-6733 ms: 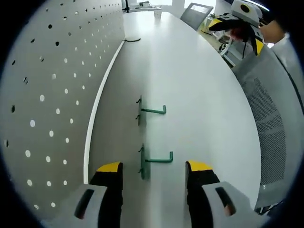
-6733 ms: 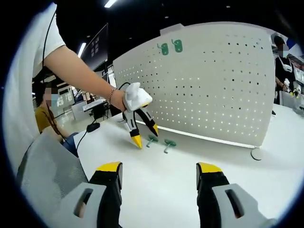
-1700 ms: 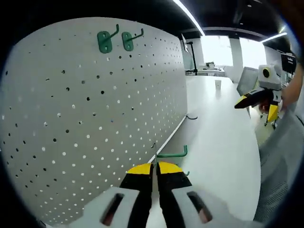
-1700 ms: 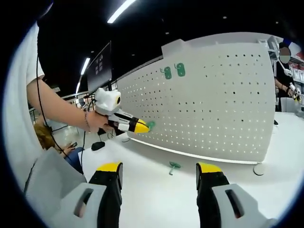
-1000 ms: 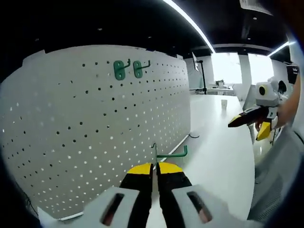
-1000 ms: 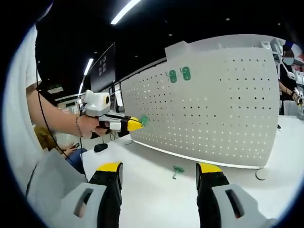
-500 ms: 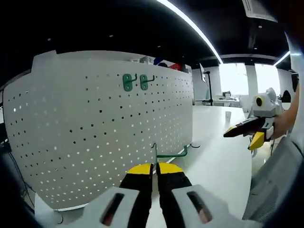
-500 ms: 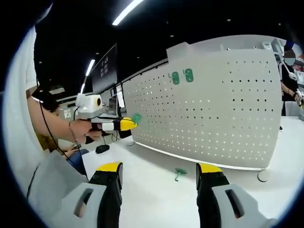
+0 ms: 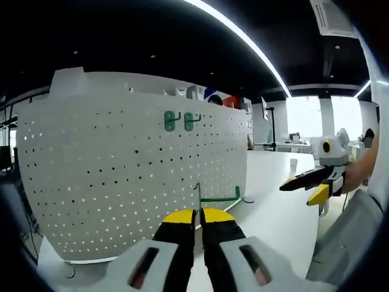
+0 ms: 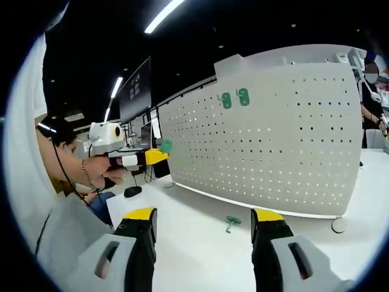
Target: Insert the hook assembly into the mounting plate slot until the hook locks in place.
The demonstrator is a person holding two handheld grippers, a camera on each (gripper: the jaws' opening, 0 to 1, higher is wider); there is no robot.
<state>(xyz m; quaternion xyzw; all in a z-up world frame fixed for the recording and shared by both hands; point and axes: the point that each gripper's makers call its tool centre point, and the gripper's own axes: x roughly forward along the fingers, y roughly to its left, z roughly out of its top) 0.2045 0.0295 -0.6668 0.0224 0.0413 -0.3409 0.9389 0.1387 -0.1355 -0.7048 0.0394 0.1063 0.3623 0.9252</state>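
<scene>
My left gripper (image 9: pixel 198 214) is shut on a green hook (image 9: pixel 217 198), which sticks up and to the right from its yellow tips, held in the air in front of the white pegboard (image 9: pixel 109 176). Two green hooks (image 9: pixel 179 121) hang near the board's top. In the right gripper view the left gripper (image 10: pixel 155 156) holds that hook (image 10: pixel 165 146) away from the pegboard (image 10: pixel 285 146), to its left. A second green hook (image 10: pixel 231 222) lies on the table below the board. My right gripper (image 10: pixel 203 222) is open and holds nothing; it also appears in the left gripper view (image 9: pixel 304 182).
The pegboard stands on a white table (image 10: pixel 200 243) with round feet (image 10: pixel 338 225). A grey mesh chair back (image 10: pixel 61 237) is at the lower left. A person's arm (image 10: pixel 67 173) holds the left gripper. Another person (image 10: pixel 374 79) stands at the far right.
The left gripper, holding the green hook, has drawn back and away from the pegboard, which looks smaller in its view. The right gripper stays open and about still.
</scene>
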